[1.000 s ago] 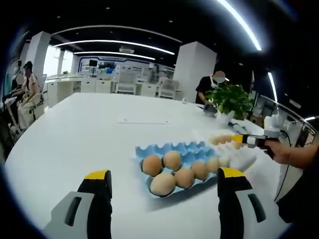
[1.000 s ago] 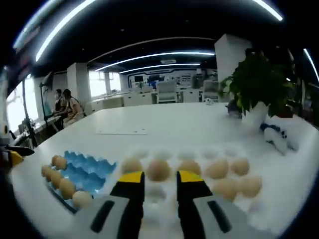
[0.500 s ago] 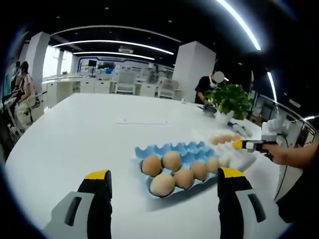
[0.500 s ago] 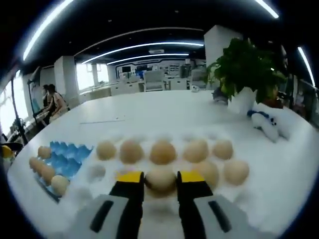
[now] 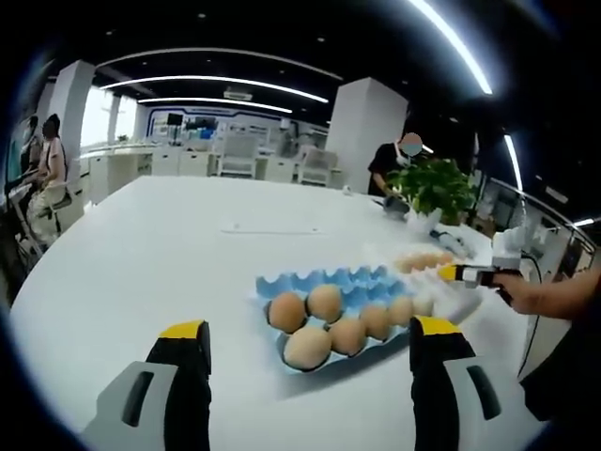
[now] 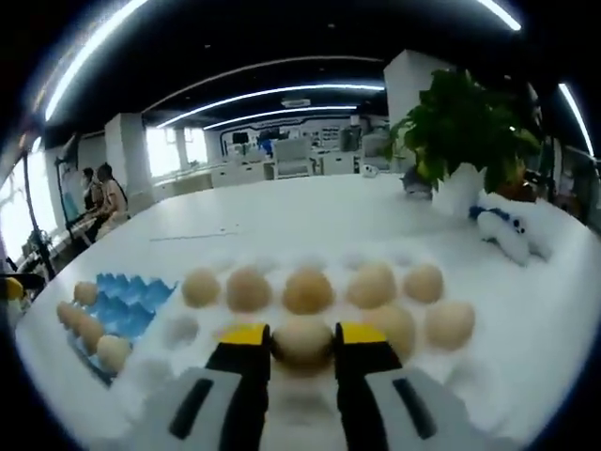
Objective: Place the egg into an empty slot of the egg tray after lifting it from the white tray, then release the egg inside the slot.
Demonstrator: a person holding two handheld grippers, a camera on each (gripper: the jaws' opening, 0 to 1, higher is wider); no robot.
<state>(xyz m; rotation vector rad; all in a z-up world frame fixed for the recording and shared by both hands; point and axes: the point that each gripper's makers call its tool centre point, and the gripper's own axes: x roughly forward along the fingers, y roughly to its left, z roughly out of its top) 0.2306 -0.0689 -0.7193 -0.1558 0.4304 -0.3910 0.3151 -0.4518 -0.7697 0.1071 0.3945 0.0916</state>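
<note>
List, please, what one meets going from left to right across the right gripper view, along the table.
blue egg tray → egg between the right gripper jaws, on the white tray → potted plant → white plush toy

6 eggs (image 5: 325, 303) in blue egg tray (image 5: 357, 279); 9 in white tray (image 6: 178, 331); 1 plant (image 6: 464, 120)

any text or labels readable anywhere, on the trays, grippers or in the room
None can be read.
Blue moulded egg tray: no print visible.
White egg tray: no print visible.
Yellow-tipped right gripper, closed around a tan egg: no markings.
Flat white sheet on the table: too blurred to tell.
</note>
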